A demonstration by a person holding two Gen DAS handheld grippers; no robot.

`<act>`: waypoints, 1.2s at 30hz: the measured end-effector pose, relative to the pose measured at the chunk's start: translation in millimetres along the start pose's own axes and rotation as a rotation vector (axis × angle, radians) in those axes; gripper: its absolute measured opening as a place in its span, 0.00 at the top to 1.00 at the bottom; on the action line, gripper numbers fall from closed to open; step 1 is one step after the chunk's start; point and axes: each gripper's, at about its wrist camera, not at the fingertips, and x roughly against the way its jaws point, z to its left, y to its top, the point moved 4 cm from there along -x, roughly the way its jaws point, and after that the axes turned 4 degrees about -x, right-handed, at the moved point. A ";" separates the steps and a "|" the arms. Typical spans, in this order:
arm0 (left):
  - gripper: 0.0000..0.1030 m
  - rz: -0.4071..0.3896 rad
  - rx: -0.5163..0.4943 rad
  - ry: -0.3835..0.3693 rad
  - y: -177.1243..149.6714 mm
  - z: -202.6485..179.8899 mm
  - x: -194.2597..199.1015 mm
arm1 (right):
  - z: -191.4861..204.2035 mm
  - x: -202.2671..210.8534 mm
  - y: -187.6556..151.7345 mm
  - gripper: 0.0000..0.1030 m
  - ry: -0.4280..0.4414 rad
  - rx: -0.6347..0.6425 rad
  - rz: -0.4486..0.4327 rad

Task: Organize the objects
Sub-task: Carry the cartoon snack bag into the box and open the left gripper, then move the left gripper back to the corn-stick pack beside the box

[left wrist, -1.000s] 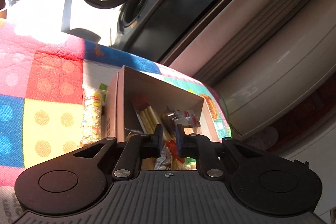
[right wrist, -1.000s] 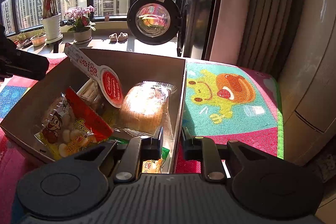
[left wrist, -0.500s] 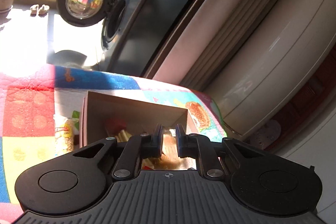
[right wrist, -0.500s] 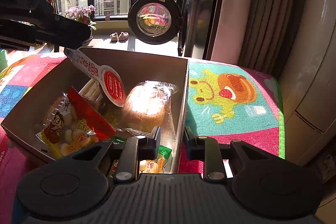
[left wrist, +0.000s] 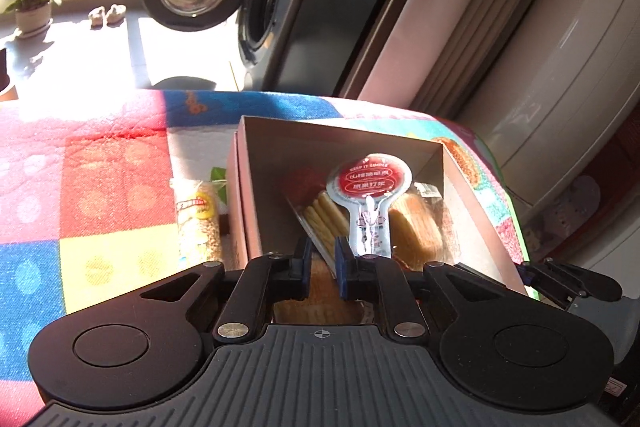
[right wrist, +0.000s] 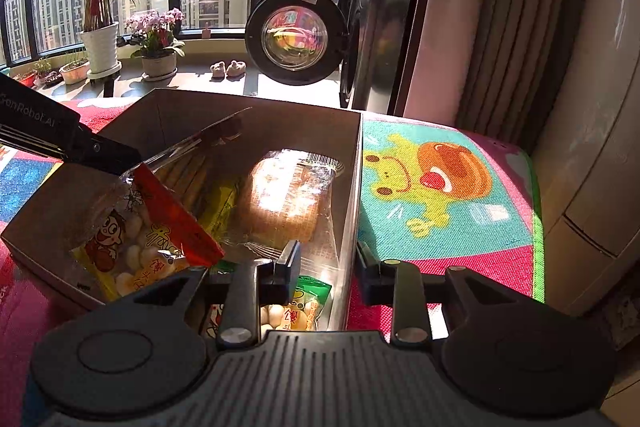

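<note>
A brown cardboard box (left wrist: 472,195) holds snacks: wrapped bread (left wrist: 416,223), biscuit sticks (left wrist: 324,215) and a red-and-white lollipop-shaped packet (left wrist: 368,179). The packet stands upright with its stem against the right finger of my left gripper (left wrist: 322,259). That gripper is low over the box's near end, shut to a narrow slit with nothing seen in it. My right gripper (right wrist: 326,259) is open, its fingers either side of the box's (right wrist: 256,107) right wall. A red snack bag (right wrist: 160,223) leans at the left, touching the left gripper's black housing (right wrist: 48,135).
A tall snack pack (left wrist: 198,223) lies on the colourful play mat (left wrist: 100,187) just left of the box. A washing machine with its round door open (right wrist: 296,43) stands behind, with potted plants (right wrist: 100,47) on the sill. The frog-print mat (right wrist: 432,187) lies right of the box.
My left gripper has dropped down into the box's near end. The lollipop packet has swung from leaning left to standing at its tip. My right gripper has opened wider around the wall.
</note>
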 end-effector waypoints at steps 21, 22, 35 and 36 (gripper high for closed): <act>0.84 -0.175 0.136 0.103 28.3 51.9 69.0 | 1.5 3.0 -0.8 0.69 0.007 -0.003 0.002; 0.83 -0.165 0.157 0.130 28.5 62.7 69.1 | 1.4 3.1 -1.0 0.69 0.008 -0.004 0.002; 0.86 0.106 -0.332 0.285 -53.1 58.8 34.3 | 3.2 5.5 -1.5 0.69 0.008 0.004 0.006; 0.87 0.112 -0.327 0.268 -52.7 58.6 34.7 | 3.7 5.6 -1.3 0.69 0.006 0.003 0.006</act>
